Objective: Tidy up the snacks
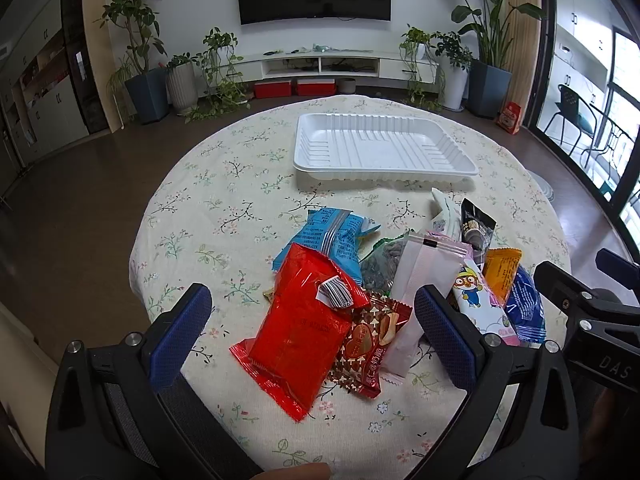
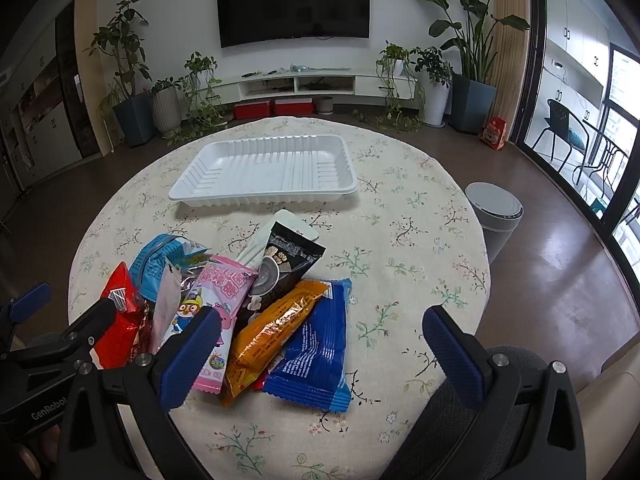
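A pile of snack packets lies on the round floral table [image 1: 224, 184]. In the left wrist view my left gripper [image 1: 316, 316] is open, its blue pads either side of a red packet [image 1: 300, 328] and a dark red heart packet [image 1: 368, 344]. A light blue packet [image 1: 324, 236], a pale pink packet [image 1: 416, 280] and a cartoon packet [image 1: 480, 304] lie around them. In the right wrist view my right gripper [image 2: 320, 344] is open above an orange packet [image 2: 272, 336] and a dark blue packet [image 2: 316, 344]. An empty white tray [image 1: 384, 148] [image 2: 268, 168] stands beyond the pile.
The table [image 2: 400, 240] ends in a rounded edge with dark floor around it. A white bin [image 2: 496, 212] stands on the floor to the right. Plants, a TV unit and red boxes line the far wall. The other gripper shows at each view's side.
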Motion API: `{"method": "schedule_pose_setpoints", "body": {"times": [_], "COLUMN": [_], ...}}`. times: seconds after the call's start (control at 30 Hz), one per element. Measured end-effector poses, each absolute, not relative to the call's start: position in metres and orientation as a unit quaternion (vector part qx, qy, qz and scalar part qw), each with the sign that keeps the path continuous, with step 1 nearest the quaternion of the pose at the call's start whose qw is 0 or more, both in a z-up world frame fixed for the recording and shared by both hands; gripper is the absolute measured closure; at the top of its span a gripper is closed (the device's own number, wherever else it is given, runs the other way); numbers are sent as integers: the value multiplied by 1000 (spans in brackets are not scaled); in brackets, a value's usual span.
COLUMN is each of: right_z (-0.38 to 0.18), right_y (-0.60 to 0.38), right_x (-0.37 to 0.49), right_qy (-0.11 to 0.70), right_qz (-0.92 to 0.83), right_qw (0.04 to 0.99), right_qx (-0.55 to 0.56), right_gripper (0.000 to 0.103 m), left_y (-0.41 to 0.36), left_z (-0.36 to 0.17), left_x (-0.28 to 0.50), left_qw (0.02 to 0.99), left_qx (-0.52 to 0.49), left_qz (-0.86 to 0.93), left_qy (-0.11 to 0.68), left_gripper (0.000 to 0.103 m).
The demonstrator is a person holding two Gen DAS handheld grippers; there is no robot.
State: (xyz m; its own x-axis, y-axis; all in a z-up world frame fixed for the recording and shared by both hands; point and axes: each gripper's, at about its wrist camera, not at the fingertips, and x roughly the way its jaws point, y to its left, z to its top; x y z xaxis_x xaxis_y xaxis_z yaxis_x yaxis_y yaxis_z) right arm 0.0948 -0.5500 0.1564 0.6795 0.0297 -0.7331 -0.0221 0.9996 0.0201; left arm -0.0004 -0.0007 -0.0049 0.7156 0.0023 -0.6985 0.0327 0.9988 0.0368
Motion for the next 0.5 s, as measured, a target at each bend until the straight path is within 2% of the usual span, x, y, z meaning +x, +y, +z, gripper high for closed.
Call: {"method": "schedule_pose_setpoints", "body": {"times": [0.5], "right_z": [155], "right_y": [-550], "right_x": [95], "right_qy": [401], "right_qz": [13], "right_qw": [916], "right_qx": [3], "right_gripper": [0], "left_y": [-1], "left_z": [-6], "left_x": [-1], "left_qw": [925], "left_qx": [23], "left_qz": [-9], "left_qy": [378], "left_gripper": [0]}}
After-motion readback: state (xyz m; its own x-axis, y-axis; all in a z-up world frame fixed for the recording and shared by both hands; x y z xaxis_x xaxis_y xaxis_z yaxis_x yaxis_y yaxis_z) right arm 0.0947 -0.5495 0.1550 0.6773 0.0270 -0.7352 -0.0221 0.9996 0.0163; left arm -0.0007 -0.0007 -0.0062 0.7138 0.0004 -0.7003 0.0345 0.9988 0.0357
